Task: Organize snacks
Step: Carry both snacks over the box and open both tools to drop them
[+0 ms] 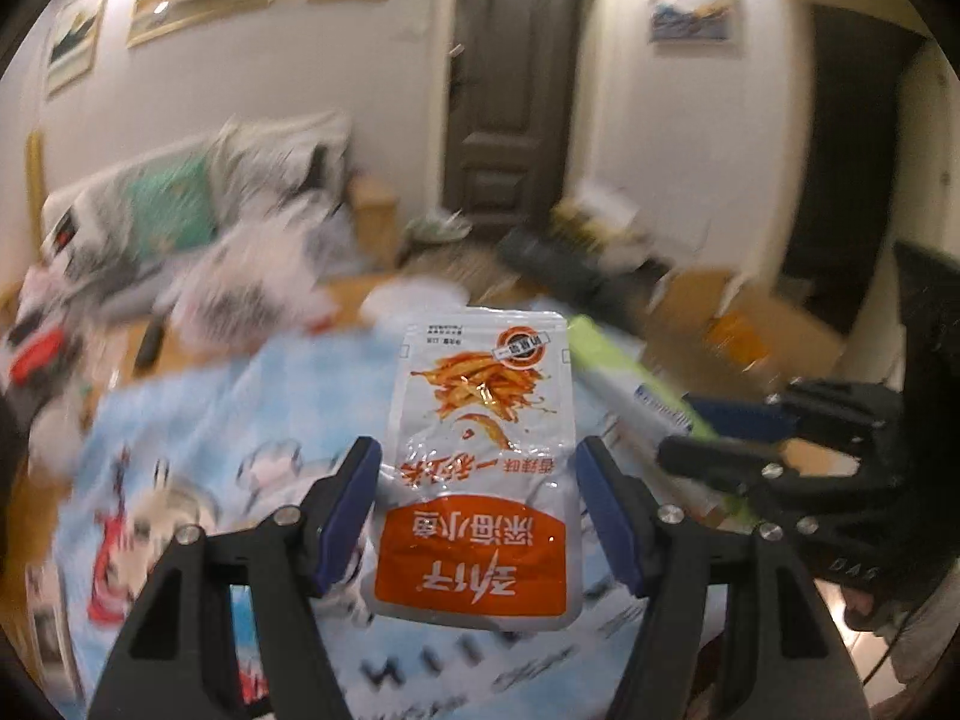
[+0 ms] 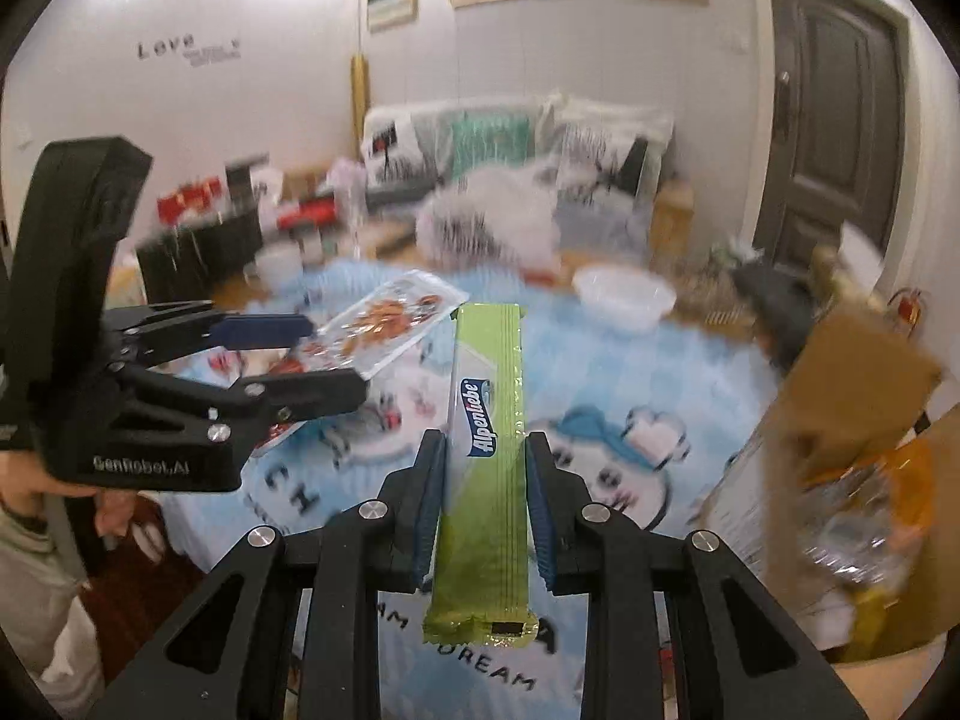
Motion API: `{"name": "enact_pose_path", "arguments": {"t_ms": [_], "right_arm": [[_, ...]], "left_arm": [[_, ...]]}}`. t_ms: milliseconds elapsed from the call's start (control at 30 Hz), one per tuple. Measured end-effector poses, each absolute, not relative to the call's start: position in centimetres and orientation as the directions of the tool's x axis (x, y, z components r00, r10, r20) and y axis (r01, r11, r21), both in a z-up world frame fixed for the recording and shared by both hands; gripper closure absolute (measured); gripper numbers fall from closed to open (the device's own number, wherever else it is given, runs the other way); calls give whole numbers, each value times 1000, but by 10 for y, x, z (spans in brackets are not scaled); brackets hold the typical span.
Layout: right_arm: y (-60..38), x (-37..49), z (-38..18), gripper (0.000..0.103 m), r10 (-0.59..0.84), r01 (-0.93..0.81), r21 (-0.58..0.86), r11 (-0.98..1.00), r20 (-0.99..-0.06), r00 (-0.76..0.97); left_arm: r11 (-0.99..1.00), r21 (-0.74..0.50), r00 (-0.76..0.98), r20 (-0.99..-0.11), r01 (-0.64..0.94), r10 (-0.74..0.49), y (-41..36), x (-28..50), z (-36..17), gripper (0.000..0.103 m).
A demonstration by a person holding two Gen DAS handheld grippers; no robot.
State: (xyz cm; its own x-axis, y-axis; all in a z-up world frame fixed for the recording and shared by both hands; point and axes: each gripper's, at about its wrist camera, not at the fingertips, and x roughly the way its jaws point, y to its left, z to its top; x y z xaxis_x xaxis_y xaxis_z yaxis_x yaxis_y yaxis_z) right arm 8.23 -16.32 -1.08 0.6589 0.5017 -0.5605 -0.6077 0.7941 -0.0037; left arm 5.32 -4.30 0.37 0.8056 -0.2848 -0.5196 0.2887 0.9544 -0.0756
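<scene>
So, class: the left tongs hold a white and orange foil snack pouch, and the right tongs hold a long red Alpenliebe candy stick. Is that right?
Not quite. The long Alpenliebe candy stick in the right tongs is green, not red, as the right wrist view shows. The left tongs do hold the white and orange foil snack pouch.

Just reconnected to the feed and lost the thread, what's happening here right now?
A person is sorting snacks with a handheld gripper in each hand. The left gripper holds a white and orange snack pouch between its fingers, lifted above the blue cartoon-print cloth. The right gripper is clamped on a green Alpenliebe candy stick. Both are in the air; a cardboard box with packets inside sits to the right. The background is motion-blurred.
</scene>
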Motion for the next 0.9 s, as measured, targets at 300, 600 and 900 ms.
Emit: {"name": "enact_pose_path", "arguments": {"t_ms": [300, 600, 900], "right_arm": [[-236, 81, 41, 82, 404, -474, -38, 880, -463, 789], [-314, 98, 38, 82, 287, -359, -52, 932, -499, 818], [-361, 124, 12, 82, 235, -306, -25, 952, -583, 778]], "left_arm": [[865, -73, 767, -430, 496, -476, -122, 69, 69, 39], [783, -64, 653, -512, 619, -559, -224, 102, 61, 39], [804, -62, 611, -617, 591, -497, -281, 128, 34, 39]]}}
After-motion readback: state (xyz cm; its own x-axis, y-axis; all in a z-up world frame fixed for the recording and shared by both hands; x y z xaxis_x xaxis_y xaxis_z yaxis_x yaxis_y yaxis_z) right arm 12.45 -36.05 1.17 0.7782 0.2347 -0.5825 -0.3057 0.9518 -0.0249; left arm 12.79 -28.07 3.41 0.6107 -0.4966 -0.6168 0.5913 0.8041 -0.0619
